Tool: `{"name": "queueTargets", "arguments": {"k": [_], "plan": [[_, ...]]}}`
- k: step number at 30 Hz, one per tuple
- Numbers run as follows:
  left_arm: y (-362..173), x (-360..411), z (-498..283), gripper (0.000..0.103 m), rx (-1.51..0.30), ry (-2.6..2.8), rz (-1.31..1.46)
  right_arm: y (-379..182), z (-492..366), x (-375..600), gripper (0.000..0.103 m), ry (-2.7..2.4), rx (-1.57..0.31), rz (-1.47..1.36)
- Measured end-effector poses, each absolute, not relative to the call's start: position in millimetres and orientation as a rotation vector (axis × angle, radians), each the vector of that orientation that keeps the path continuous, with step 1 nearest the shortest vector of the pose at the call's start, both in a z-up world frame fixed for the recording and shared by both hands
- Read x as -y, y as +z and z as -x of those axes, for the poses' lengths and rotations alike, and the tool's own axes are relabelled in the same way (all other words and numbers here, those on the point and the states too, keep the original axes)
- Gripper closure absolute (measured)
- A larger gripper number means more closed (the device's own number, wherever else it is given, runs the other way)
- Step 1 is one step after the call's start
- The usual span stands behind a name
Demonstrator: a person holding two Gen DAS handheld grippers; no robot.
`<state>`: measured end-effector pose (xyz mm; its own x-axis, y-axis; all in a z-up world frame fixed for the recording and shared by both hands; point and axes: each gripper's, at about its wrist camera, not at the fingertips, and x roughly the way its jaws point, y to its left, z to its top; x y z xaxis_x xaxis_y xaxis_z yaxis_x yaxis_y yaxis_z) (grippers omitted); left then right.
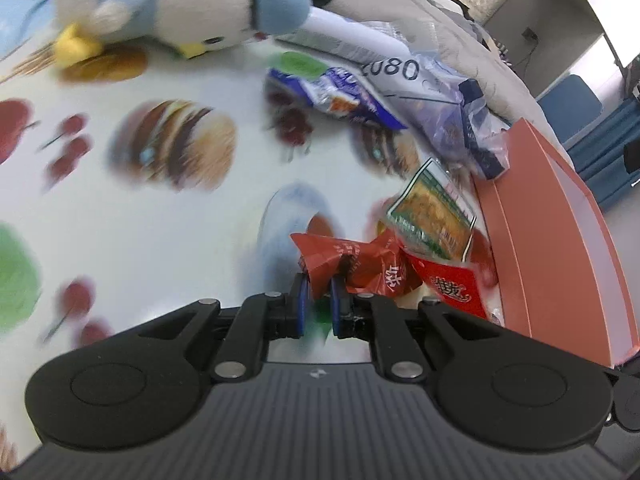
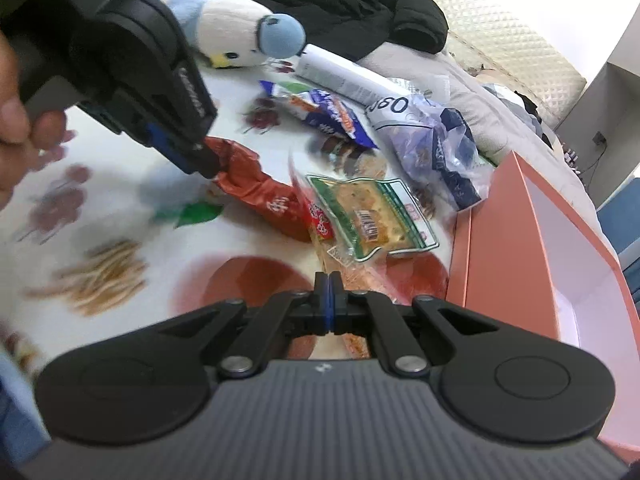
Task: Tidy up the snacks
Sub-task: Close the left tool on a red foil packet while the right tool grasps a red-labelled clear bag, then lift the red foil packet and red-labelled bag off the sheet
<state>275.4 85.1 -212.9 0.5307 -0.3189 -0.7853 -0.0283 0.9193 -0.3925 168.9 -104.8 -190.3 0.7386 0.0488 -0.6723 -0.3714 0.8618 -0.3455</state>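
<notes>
Left hand-held gripper (image 1: 320, 280) is clenched on the twisted end of a red snack packet (image 1: 360, 264), lifted over the food-print cloth (image 1: 120, 220). Right hand-held gripper (image 2: 328, 280) is clamped tight; whether it pinches the clear wrapper (image 2: 348, 268) is unclear. Pink box (image 2: 520, 220), right: visible interior bare white, remainder cut off. Farther packets are motion-blurred.

Plush penguin (image 1: 168, 4) lying on food-print cloth (image 1: 120, 208). Black jacket (image 2: 340, 0) heaped behind it. White tube (image 2: 340, 74) beside plush. Grey bedding (image 1: 460, 40) at right.
</notes>
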Motion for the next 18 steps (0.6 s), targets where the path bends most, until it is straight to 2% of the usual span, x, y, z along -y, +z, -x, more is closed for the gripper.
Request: {"name": "queueTargets", "arguments": {"k": [14, 18], "plan": [[-200.6, -105.1, -167.6, 0.089, -1.008, -0.05, 0.41, -178.1, -87.1, 94.3, 0.1, 0.275, -0.726, 0.443], [-202.7, -101.5, -152.9, 0.089, -1.015, -0.034, 0.417, -181.1, -77.1, 88.8, 0.1, 0.312, -0.782, 0.394]]}}
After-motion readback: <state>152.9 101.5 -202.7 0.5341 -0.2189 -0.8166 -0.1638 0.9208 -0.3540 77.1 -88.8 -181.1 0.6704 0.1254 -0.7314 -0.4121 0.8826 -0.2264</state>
